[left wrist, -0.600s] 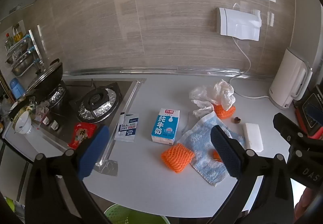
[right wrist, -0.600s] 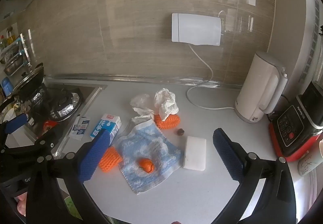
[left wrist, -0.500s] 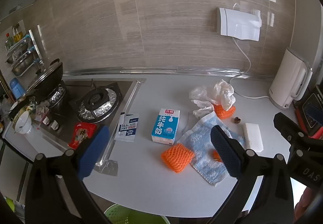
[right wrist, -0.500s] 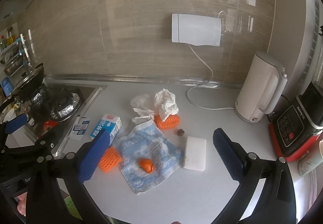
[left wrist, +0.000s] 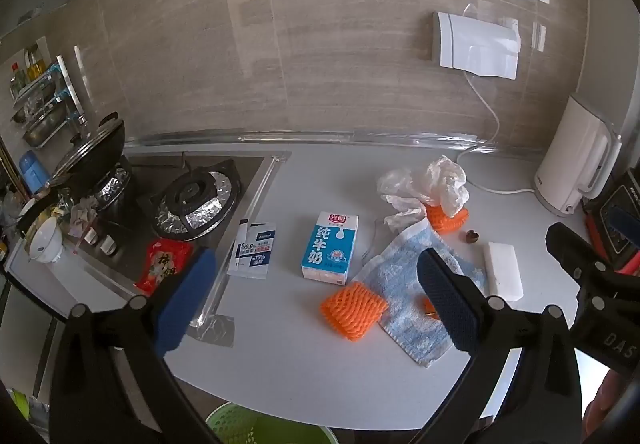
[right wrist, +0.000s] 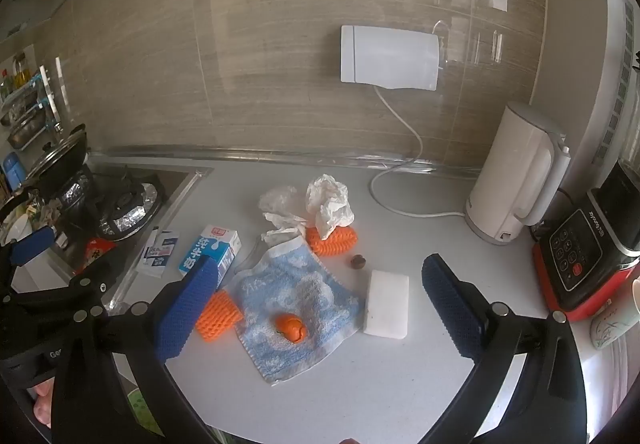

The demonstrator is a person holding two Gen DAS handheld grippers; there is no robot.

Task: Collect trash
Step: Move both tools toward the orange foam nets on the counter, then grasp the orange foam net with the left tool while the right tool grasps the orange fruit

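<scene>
Trash lies on the white counter [left wrist: 280, 356]: a blue-and-white milk carton [left wrist: 330, 246] [right wrist: 210, 253], two orange foam fruit nets [left wrist: 353, 309] [right wrist: 333, 239], crumpled white plastic and tissue [left wrist: 428, 186] [right wrist: 329, 199], a wipe packet [left wrist: 253, 253] and a red snack wrapper [left wrist: 162, 262]. An orange peel [right wrist: 291, 327] rests on a blue-and-white cloth [right wrist: 294, 304]. A small brown nut [right wrist: 357, 261] sits by a white sponge [right wrist: 387, 298]. My left gripper [left wrist: 316, 302] hovers open above the counter's front. My right gripper [right wrist: 318, 302] is open too, over the cloth. Nothing is between either pair of fingers.
A gas hob [left wrist: 192, 200] with a lidded wok [left wrist: 90, 156] takes the left side. A white kettle [right wrist: 516, 180] with its cord and a red appliance [right wrist: 580, 264] stand at the right. A green bin [left wrist: 264, 426] sits below the counter's front edge.
</scene>
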